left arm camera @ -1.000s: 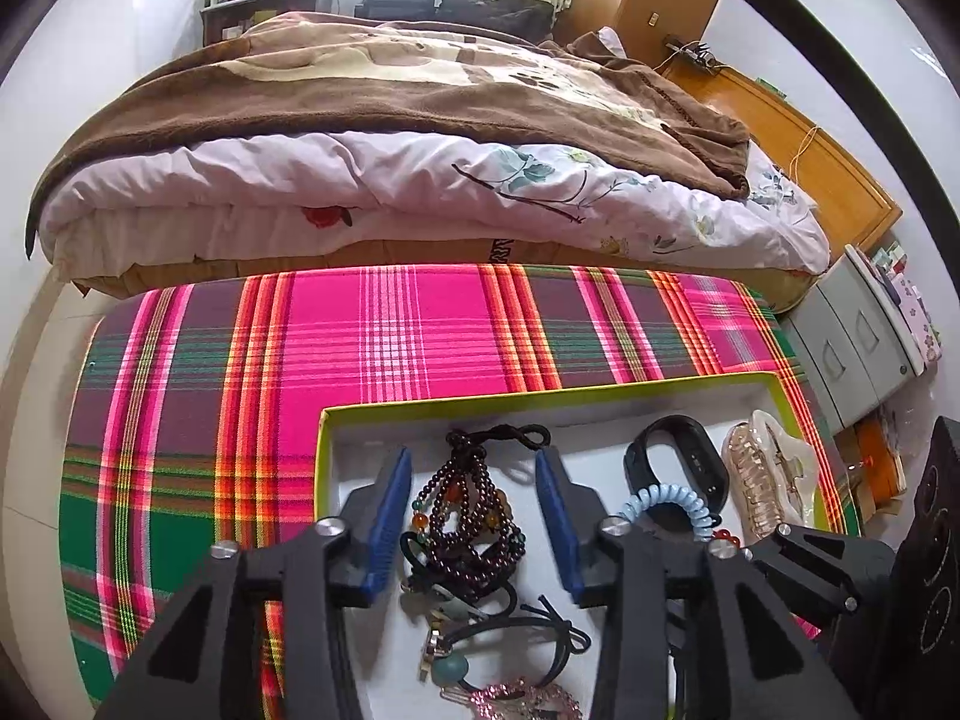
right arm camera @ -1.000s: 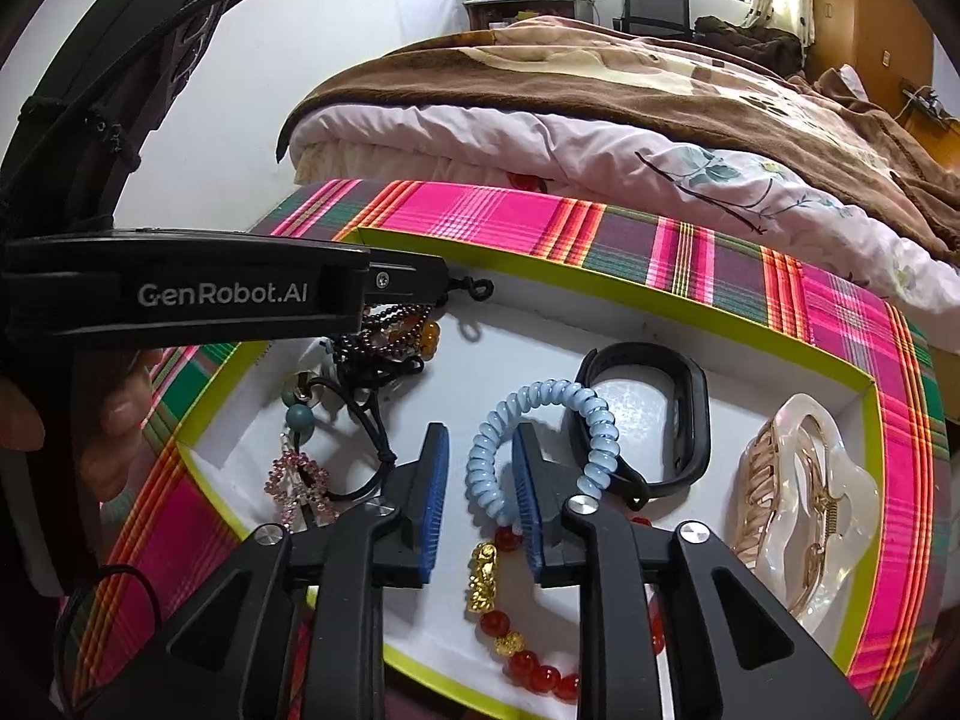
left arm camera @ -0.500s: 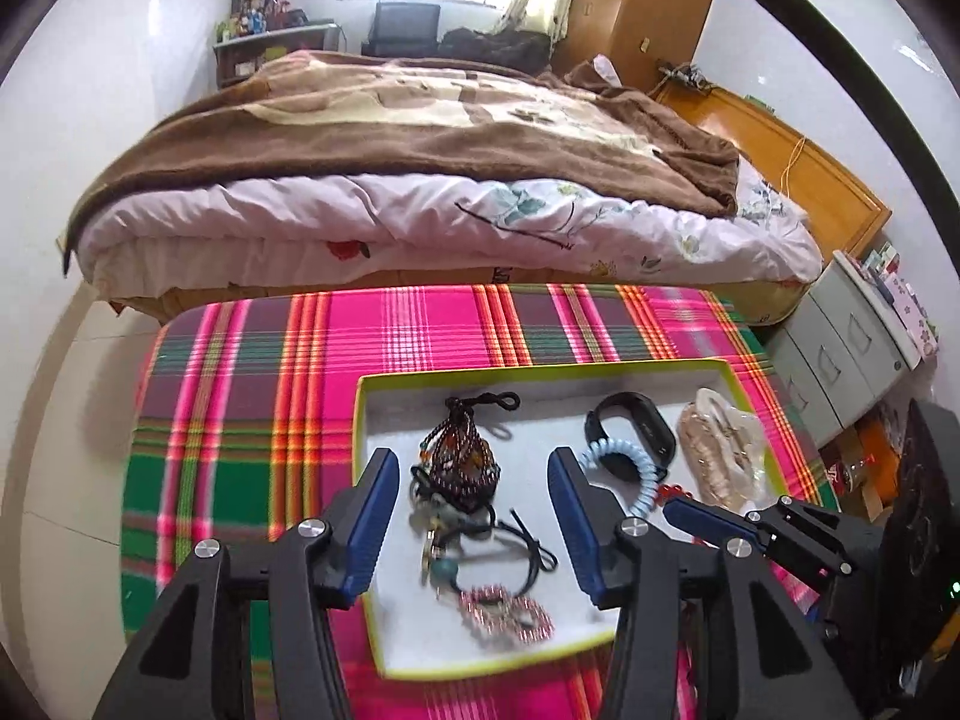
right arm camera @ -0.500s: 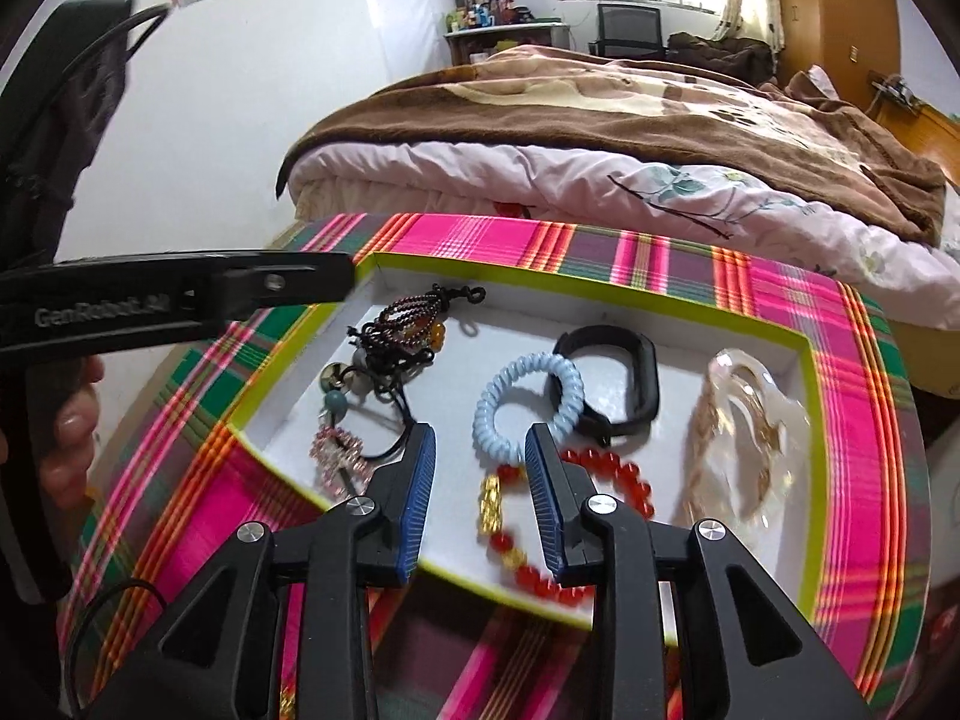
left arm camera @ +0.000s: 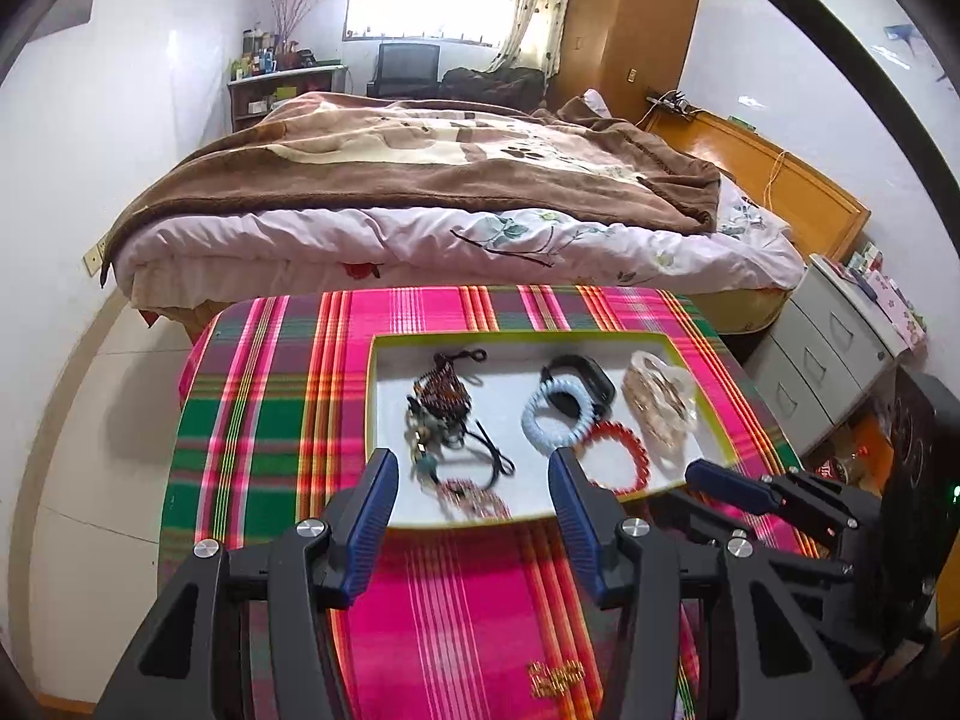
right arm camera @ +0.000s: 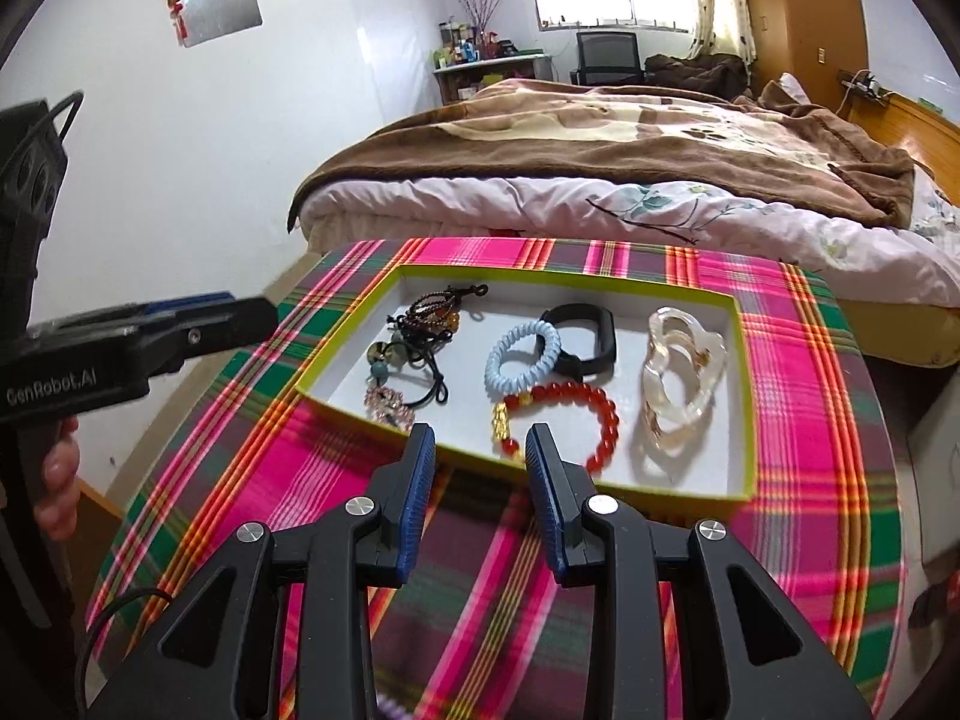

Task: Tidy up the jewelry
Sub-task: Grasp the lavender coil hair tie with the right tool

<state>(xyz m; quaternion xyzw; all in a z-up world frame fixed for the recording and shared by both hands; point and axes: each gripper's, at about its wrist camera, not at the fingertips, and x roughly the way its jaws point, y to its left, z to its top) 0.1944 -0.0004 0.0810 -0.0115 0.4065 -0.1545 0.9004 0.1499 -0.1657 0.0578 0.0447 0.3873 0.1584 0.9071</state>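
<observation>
A white tray with a lime-green rim (left arm camera: 516, 334) (right arm camera: 744, 396) lies on a plaid cloth. In it are a dark bead bracelet (right arm camera: 435, 306), black hair ties (right arm camera: 420, 354), a pink beaded piece (right arm camera: 387, 402), a light blue spiral hair tie (right arm camera: 522, 357) (left arm camera: 555, 414), a black band (right arm camera: 585, 339), a red bead bracelet (right arm camera: 606, 414) (left arm camera: 618, 450) and a clear hair claw (right arm camera: 681, 378) (left arm camera: 660, 402). My left gripper (left arm camera: 471, 468) hovers open before the tray's near edge, nothing in it. My right gripper (right arm camera: 480, 438) also stands open and empty, short of the near rim.
The plaid-covered table (right arm camera: 810, 360) ends at a bed (left arm camera: 420, 228) behind it. A grey drawer cabinet (left arm camera: 828, 348) stands to the right. A small gold piece (left arm camera: 555, 675) lies on the cloth near me. A person's hand (right arm camera: 57, 468) holds the left gripper's handle.
Both grippers have drawn back and risen from over the tray, so the whole tray now shows ahead of them. Their jaws stand slightly wider. The jewelry has stayed in place.
</observation>
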